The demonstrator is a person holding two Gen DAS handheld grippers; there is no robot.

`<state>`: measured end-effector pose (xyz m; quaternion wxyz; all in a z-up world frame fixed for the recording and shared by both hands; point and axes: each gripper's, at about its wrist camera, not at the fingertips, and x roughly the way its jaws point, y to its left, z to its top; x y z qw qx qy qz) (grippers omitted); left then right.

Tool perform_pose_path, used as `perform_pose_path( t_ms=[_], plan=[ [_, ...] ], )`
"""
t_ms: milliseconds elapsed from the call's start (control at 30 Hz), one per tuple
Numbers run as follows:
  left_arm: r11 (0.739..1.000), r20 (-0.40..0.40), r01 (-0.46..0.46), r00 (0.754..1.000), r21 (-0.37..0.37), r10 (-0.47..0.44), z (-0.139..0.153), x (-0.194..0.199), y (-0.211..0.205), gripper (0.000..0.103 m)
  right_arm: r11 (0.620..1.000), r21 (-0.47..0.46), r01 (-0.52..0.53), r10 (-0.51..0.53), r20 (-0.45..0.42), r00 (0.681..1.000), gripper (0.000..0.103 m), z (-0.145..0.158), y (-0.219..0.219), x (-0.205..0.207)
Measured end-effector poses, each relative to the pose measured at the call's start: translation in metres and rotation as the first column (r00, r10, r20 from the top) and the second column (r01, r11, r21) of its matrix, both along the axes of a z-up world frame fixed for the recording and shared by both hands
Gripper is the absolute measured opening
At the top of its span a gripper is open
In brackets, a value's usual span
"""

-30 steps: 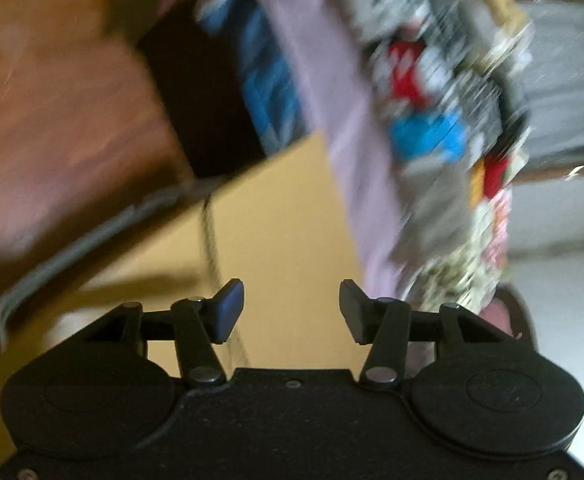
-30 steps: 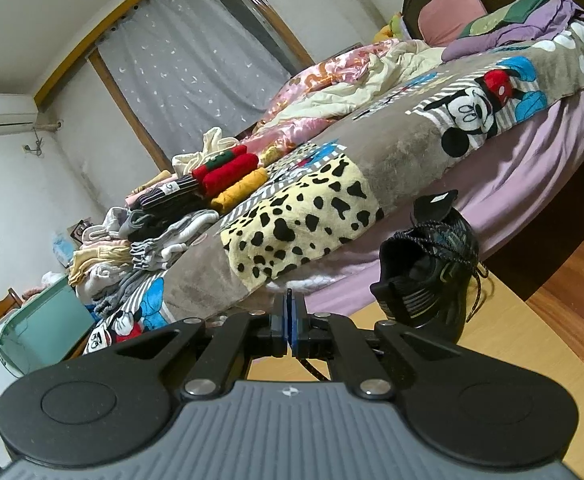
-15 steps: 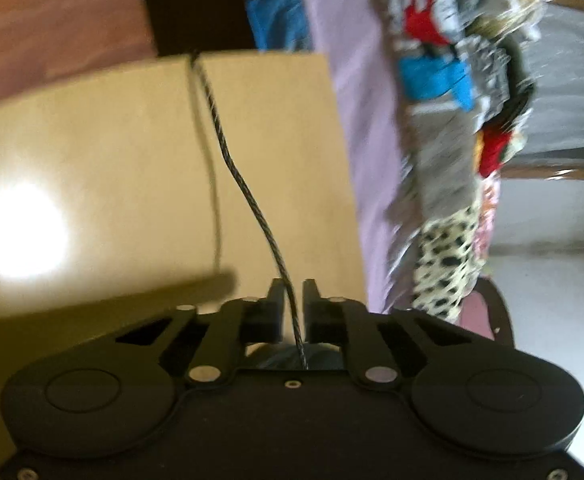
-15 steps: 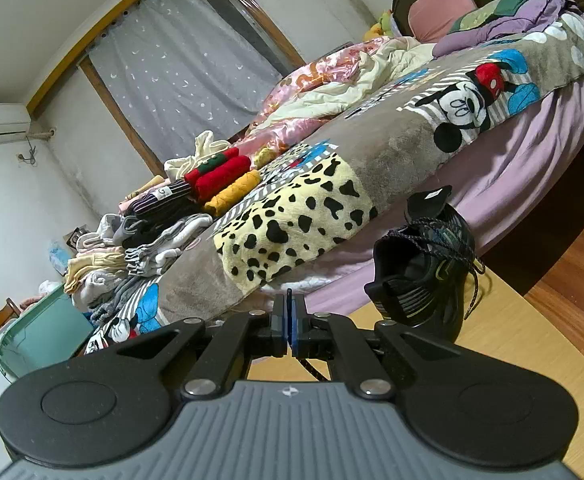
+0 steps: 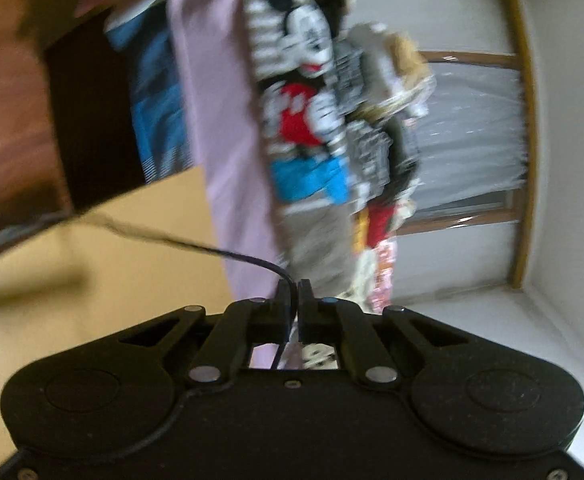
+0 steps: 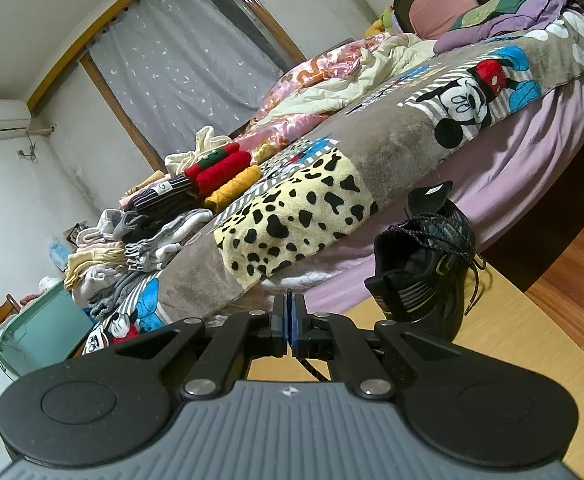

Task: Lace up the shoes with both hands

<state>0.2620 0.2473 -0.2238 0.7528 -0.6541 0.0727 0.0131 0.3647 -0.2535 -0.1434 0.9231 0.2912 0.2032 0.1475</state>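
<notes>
Black sneaker [image 6: 424, 264] standing upright on the pale wooden table [image 6: 524, 344], close beside the bed edge, tongue sticking up, thin greenish stripes down the side. Dark speckled lace [image 6: 444, 236] criss-crossed loosely over the top, one loose end dangling down the side toward the tabletop. Over in the left view, a lace strand [image 5: 195, 246] stretched out above the table, blurred.

A home bedroom: unmade bed [image 6: 412, 152] with cartoon blanket [image 6: 464, 96], folded clothes [image 6: 151, 224], curtained window [image 6: 187, 64].
</notes>
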Motion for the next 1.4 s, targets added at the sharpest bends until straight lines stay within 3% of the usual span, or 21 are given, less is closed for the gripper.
perform_pose_path(
  t_ms=[167,533,1000,1400],
  plan=[
    [1.0,0.109,-0.029,0.994,0.011,0.027,0.029,-0.012,0.017,0.001,1.0,0.006,-0.005,0.005,0.002,1.0,0.004,0.001,0.002,-0.001],
    [0.993,0.186,-0.089,0.98,0.08,0.072,0.089,-0.041,0.051,0.001,1.0,0.0,-0.013,0.013,0.007,1.0,0.004,0.004,0.002,-0.003],
    [0.978,0.24,-0.18,0.959,0.107,0.151,0.107,-0.064,0.079,0.001,1.0,-0.017,-0.022,0.022,0.005,1.0,0.004,0.004,0.007,-0.005],
    [0.95,0.252,-0.243,0.949,0.194,0.192,0.127,-0.078,0.092,0.001,0.999,-0.034,-0.033,0.033,0.0,0.999,0.004,0.003,0.012,-0.005]
  ],
)
